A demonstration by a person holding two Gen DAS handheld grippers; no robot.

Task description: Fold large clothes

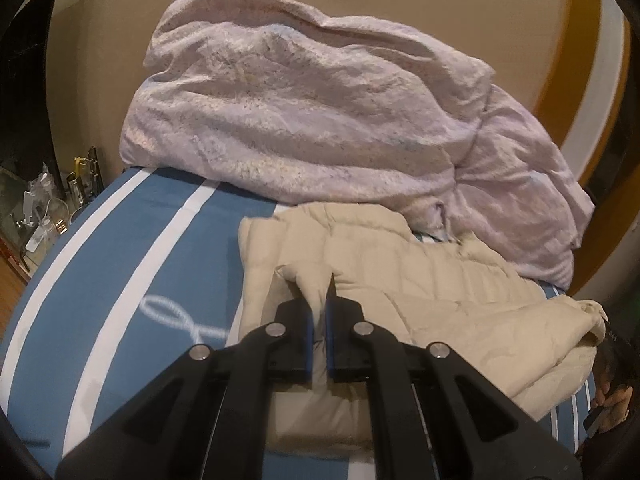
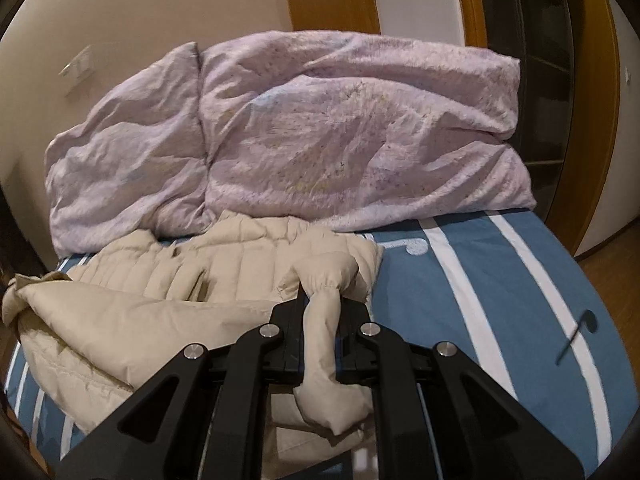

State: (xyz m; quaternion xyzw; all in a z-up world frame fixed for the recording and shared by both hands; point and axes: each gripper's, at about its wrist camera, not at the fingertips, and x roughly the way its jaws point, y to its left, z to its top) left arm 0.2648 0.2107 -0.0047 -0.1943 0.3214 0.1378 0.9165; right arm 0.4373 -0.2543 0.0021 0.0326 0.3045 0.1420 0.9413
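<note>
While the left gripper (image 1: pixel 319 304) and right gripper (image 2: pixel 320 300) each pinch the beige puffer jacket (image 1: pixel 420 280) at lower centre, the fold is underway, and next they must lay it flat together.

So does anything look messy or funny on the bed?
Yes. The beige puffy jacket lies crumpled, with folds bunched near the middle of the striped blue sheet. Behind it, the lilac duvet is heaped against the wall, not spread flat. Each gripper, left and right, pinches some jacket fabric.
</note>
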